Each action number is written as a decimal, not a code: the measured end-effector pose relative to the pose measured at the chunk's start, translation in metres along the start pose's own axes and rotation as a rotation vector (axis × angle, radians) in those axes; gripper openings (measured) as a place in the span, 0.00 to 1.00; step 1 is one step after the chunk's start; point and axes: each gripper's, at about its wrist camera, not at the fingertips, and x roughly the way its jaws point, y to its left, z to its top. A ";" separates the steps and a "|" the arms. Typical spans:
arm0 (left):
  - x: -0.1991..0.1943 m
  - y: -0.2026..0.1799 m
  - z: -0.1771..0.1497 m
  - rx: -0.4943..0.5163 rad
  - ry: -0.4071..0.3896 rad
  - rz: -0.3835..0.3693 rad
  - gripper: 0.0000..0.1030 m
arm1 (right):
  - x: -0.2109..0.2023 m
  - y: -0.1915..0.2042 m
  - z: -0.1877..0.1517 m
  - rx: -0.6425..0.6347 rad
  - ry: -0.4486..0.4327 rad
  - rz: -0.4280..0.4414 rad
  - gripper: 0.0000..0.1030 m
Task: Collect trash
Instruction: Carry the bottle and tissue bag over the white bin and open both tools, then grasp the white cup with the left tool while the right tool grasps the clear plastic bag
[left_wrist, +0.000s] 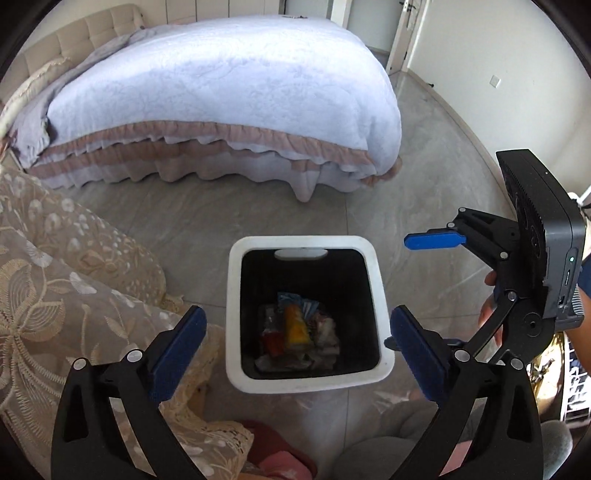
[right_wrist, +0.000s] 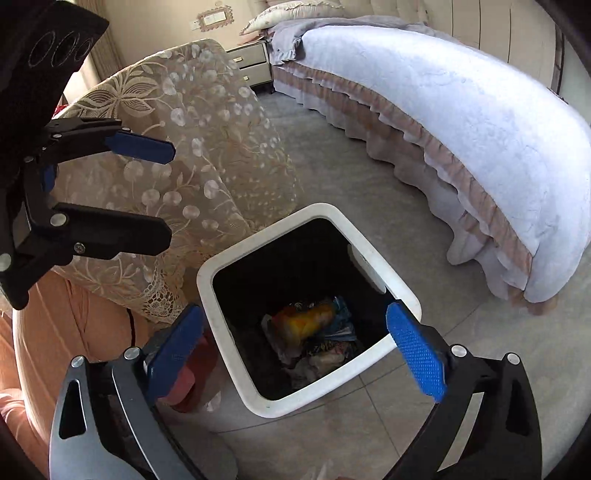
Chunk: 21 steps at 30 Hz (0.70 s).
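Trash (left_wrist: 295, 336) lying at the bottom of the white-rimmed bin (left_wrist: 380, 314) on the tiled floor, left gripper (left_wrist: 295, 354) and right gripper (right_wrist: 291, 350) both hovering over it, jaws spread wide, nothing between them, lace-covered furniture (right_wrist: 192, 155) sitting beside the bin.

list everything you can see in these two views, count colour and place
trash bin: one, white rim, black inside, on the floor between both grippers
trash in bin: a pile, orange-yellow packet on top, at the bin bottom
bed: one, pale blue cover with tan frills, beyond the bin
lace cloth: one, beige floral, draped over furniture beside the bin
nightstand: one, cream, at the head of the bed
floor: grey tiles
left gripper: black, blue fingers, open, nothing between them
right gripper: black, blue fingers, open, nothing between them
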 end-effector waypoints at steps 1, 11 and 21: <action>-0.001 0.000 -0.001 -0.001 0.000 0.003 0.95 | 0.000 -0.001 0.001 0.004 -0.002 -0.004 0.96; -0.039 0.000 -0.007 -0.021 -0.080 0.025 0.95 | -0.026 0.011 0.012 -0.012 -0.069 -0.012 0.96; -0.103 0.009 -0.028 -0.079 -0.205 0.092 0.95 | -0.071 0.046 0.039 -0.069 -0.195 0.016 0.96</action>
